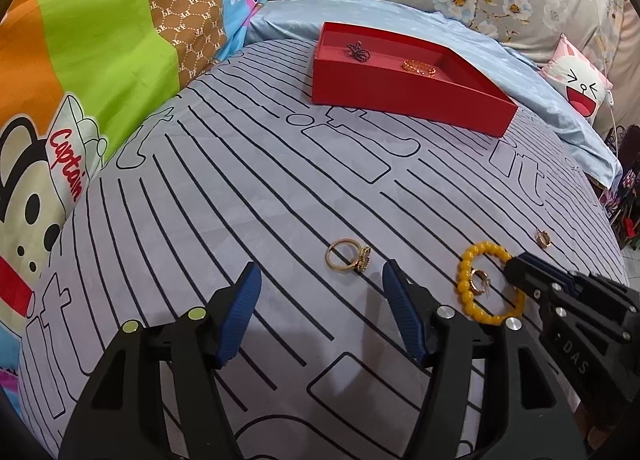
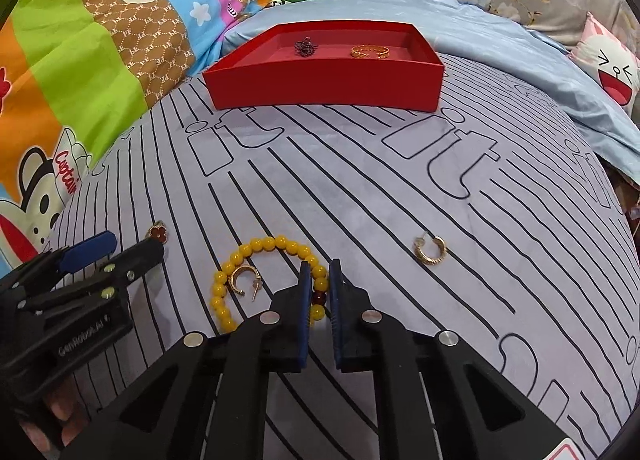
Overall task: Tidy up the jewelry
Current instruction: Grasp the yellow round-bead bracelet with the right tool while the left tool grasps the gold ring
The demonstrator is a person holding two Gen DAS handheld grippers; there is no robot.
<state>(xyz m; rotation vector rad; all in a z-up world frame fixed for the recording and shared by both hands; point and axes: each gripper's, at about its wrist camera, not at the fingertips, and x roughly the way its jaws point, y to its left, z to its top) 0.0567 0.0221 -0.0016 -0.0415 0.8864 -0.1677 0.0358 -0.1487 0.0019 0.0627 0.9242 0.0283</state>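
The left hand-held gripper (image 1: 320,300) hangs over the bed (image 1: 248,188), its blue fingers wide apart and holding nothing. Just past its tips lie gold rings (image 1: 349,256). To the right of the rings is the yellow bead bracelet (image 2: 256,248), with a gold hoop earring (image 2: 242,280) lying inside its loop. The right hand-held gripper (image 2: 319,288) is squeezed onto the bracelet's beads. Further right lies another gold hoop (image 2: 430,251). Far behind the bracelet sits the red box (image 2: 320,90), with jewelry inside.

Partly hidden jewelry

The right claw (image 2: 319,292) covers part of the yellow bead bracelet (image 2: 256,246) — the dark tangled piece (image 2: 305,46) in the red tray (image 2: 320,94) is too small to identify.
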